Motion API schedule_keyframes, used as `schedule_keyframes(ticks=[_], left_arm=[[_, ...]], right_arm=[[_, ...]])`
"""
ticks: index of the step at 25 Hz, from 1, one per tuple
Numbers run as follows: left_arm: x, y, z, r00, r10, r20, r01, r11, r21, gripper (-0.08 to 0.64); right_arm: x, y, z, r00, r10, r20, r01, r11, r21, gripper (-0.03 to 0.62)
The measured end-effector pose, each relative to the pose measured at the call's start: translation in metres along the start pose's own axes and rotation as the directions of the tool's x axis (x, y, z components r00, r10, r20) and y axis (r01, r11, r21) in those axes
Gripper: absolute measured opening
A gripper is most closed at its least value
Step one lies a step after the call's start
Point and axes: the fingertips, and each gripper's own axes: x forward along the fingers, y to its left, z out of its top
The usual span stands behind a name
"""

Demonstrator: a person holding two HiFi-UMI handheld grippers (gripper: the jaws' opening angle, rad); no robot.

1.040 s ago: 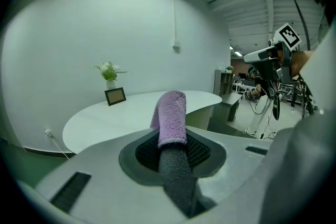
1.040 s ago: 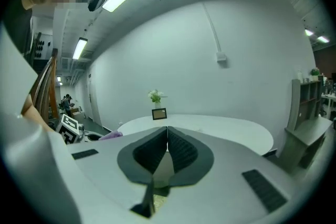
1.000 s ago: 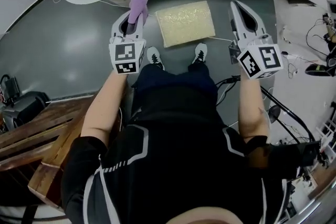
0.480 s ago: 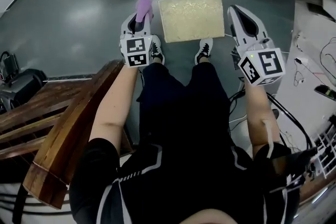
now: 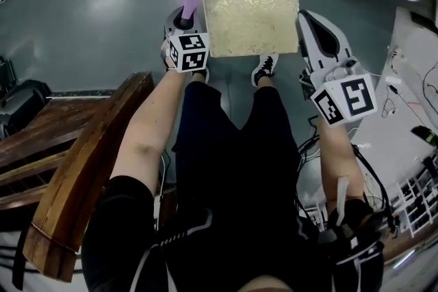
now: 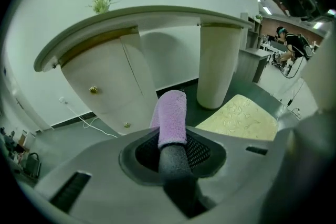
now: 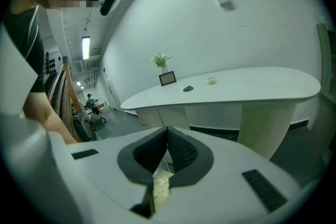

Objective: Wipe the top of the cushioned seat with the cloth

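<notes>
**Item 1, left gripper**. My fingers are clenched on the cloth, a lilac roll standing out past the tips. It sits upper centre-left in the head view. The cloth lies just off the left edge of the cushioned seat, near its far corner, not over the top.

**Item 2, right gripper**. My fingers are closed together and hold nothing. It is just beside the seat's right edge, upper right of centre.

**Item 3, cushioned seat.** Pale yellow and patterned, on the grey floor ahead of my shoes, between the two grippers.

**Change noted.** Compared with the head views of a second and half a second back, the seat shows larger and higher in frame. The right gripper, then well clear of the seat, now flanks it. I judge the approach all but done and the wiping not begun. The cloth has yet to be brought across and down onto the top.

**View differences.**
- Left gripper view only: the cloth's gripped end in my fingers, the seat at lower right of it, and a round pedestal under the white worktop.
- Right gripper view only: a picture frame and a small plant on that worktop, and a sliver of seat below my shut fingers.
- Head view only: the wooden structure at lower left.
</notes>
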Motion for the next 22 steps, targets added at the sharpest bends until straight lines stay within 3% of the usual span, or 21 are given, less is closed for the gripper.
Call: schedule_keyframes(ticks=[10,15,22], left_arm=[[0.076,-0.044,-0.043,0.994,-0.076,-0.084,0.074,0.997,-0.023,0.077],[0.09,-0.075,-0.059,0.984,-0.117,-0.134,0.116,0.993,-0.012,0.077],[0.11,-0.094,-0.048,0.983,-0.097,-0.158,0.092,0.995,-0.039,0.077]], right_arm=[[0.002,-0.019,-0.055,0.999,0.045,-0.021,-0.045,0.999,0.023,0.006],[-0.01,-0.038,-0.072,1.0,0.009,-0.007,-0.009,0.997,0.075,0.006],[-0.032,-0.062,-0.092,1.0,-0.01,0.002,0.01,0.991,0.132,0.006]])
